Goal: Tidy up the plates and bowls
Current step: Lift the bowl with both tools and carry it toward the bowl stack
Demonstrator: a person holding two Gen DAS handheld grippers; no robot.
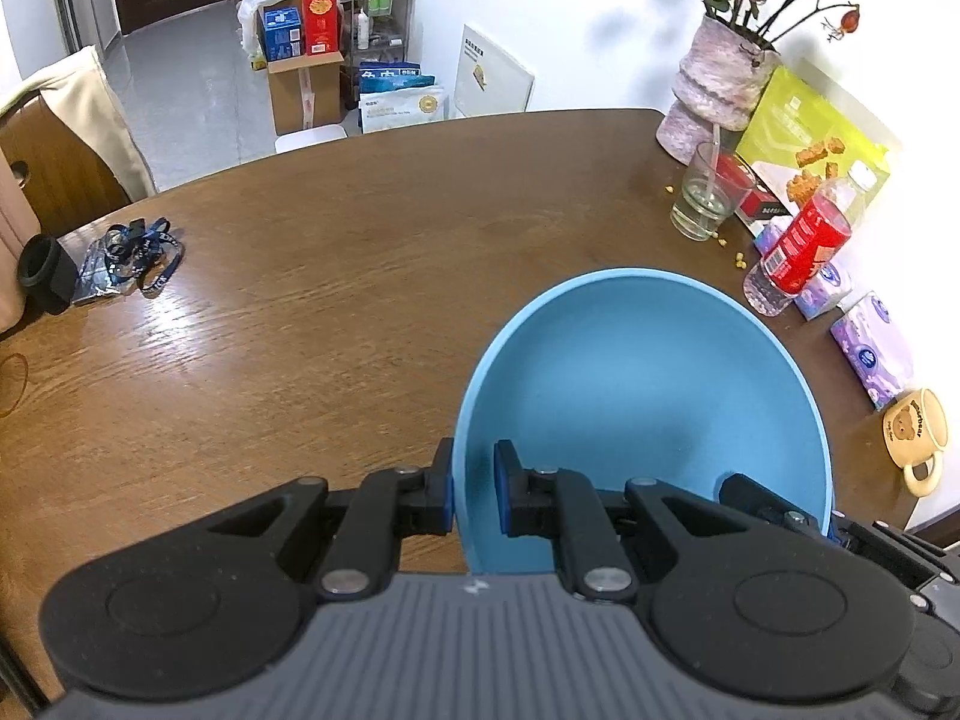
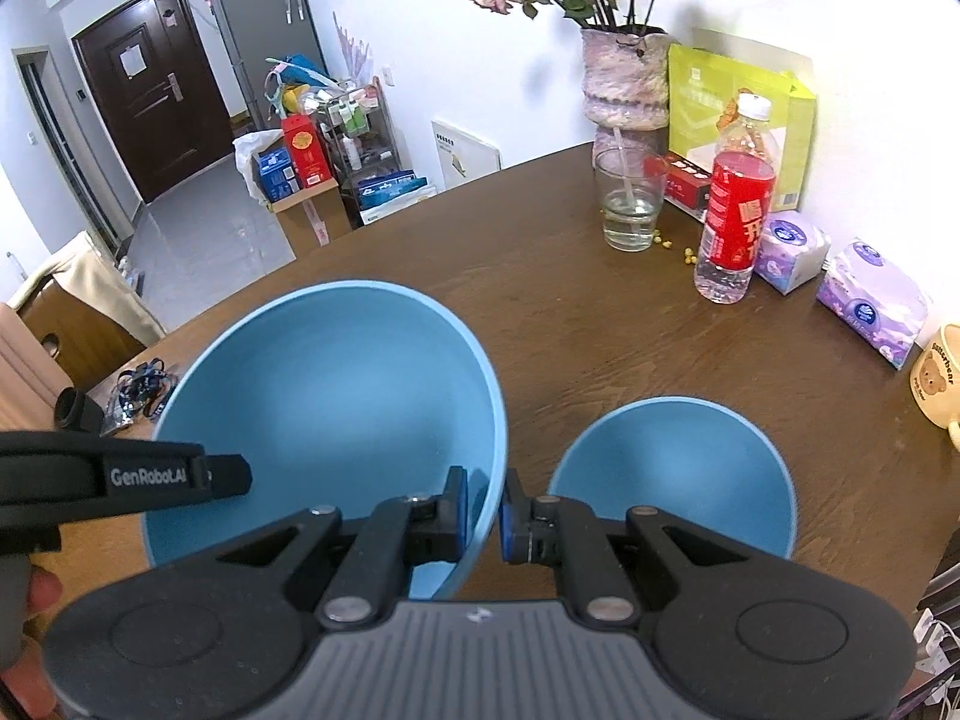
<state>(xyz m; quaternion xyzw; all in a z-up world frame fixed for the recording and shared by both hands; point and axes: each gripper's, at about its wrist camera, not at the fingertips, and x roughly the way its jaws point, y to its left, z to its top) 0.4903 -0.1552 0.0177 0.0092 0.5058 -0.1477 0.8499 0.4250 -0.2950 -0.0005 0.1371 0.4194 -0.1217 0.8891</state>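
A large blue bowl sits between both grippers over the brown table. My right gripper straddles its right rim, one finger inside and one outside, closed on the rim. A smaller blue bowl rests on the table to the right of it. In the left wrist view the same large bowl fills the lower right, and my left gripper straddles its left rim with a small gap at the inner pad. The left gripper's body also shows at the left in the right wrist view.
Along the right edge stand a glass, a red-labelled bottle, tissue packs, a bear mug, a vase and a green box. A lanyard and a black cylinder lie at the far left.
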